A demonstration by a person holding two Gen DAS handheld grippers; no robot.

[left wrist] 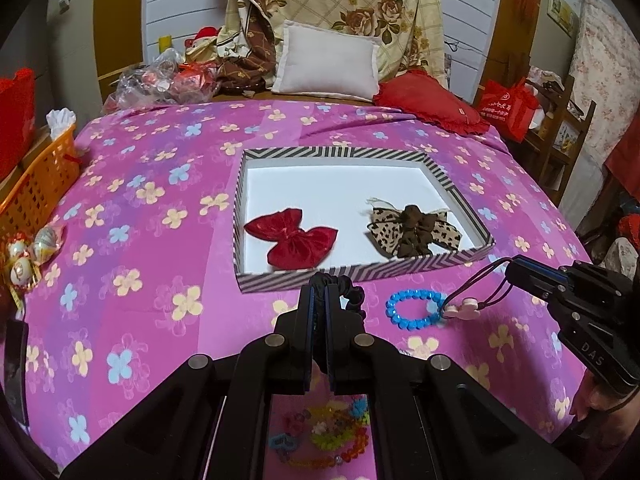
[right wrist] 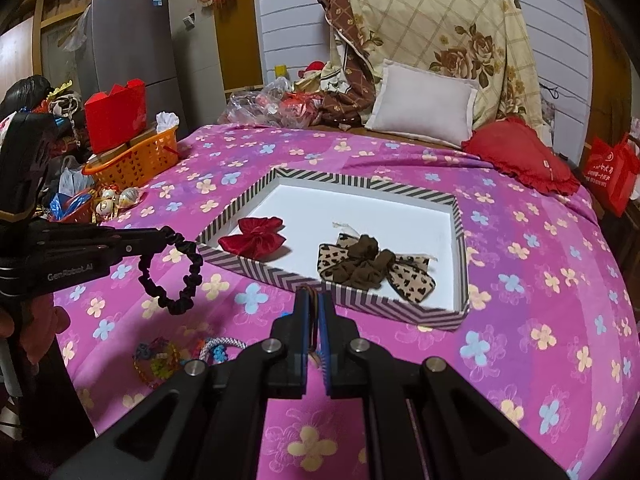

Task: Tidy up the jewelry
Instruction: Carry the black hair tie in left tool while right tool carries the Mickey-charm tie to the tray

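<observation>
A striped shallow box (left wrist: 360,270) (right wrist: 400,305) lies on the pink flowered bedspread, holding a red velvet bow (left wrist: 292,238) (right wrist: 256,236) and a leopard-print bow (left wrist: 416,232) (right wrist: 372,266). My left gripper (left wrist: 320,280) (right wrist: 166,236) is shut on a black scrunchie (left wrist: 354,298) (right wrist: 176,272), which hangs just short of the box's near edge. My right gripper (right wrist: 314,294) (left wrist: 512,266) is shut on a thin cord with a pink charm (left wrist: 460,309) dangling over the bed. A blue bead bracelet (left wrist: 416,311) lies beside the charm. Several colourful bead bracelets (right wrist: 160,360) lie in a pile nearer to me.
An orange basket (left wrist: 40,184) (right wrist: 136,162) and decorated eggs (left wrist: 24,256) crowd the bed's left edge. A white pillow (left wrist: 328,62), a red cushion (left wrist: 432,100) and plastic bags (left wrist: 160,84) lie at the head of the bed. A red bag (left wrist: 508,108) stands at the right.
</observation>
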